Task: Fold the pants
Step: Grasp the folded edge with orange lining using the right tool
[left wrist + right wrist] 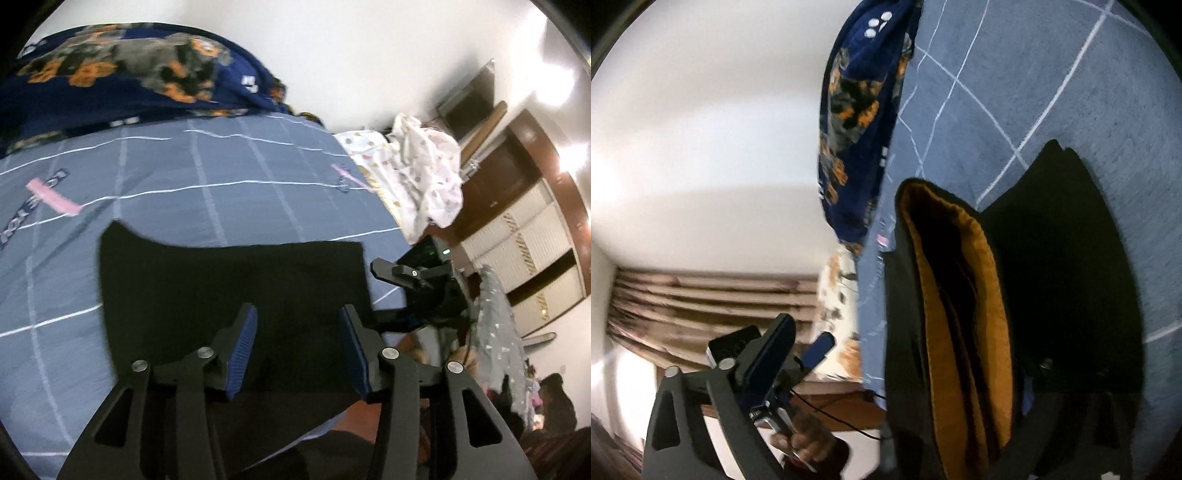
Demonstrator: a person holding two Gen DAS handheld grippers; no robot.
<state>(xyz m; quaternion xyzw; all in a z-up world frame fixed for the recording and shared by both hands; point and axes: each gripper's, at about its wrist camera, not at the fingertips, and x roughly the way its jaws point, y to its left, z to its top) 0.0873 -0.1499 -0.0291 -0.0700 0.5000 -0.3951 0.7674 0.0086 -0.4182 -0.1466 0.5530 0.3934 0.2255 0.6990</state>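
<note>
The black pants (236,288) lie flat on the grey-blue checked bed sheet (207,177). My left gripper (297,325) is open just above their near part, blue pads (245,350) apart with nothing between them. My right gripper (406,275) shows at the pants' right edge in the left wrist view. In the right wrist view the pants (1052,266) fill the right side, and their waistband with its orange lining (960,302) gapes open close to the lens. The right gripper's own fingers are hidden behind that cloth. The left gripper (798,343) shows there too, open, held by a hand.
A dark blue blanket with orange flowers (122,74) is heaped at the bed's far side. A white dotted cloth (417,170) lies bunched at the bed's right edge. A brown wardrobe (524,206) and clutter stand to the right. Striped curtains (709,295) hang beyond the bed.
</note>
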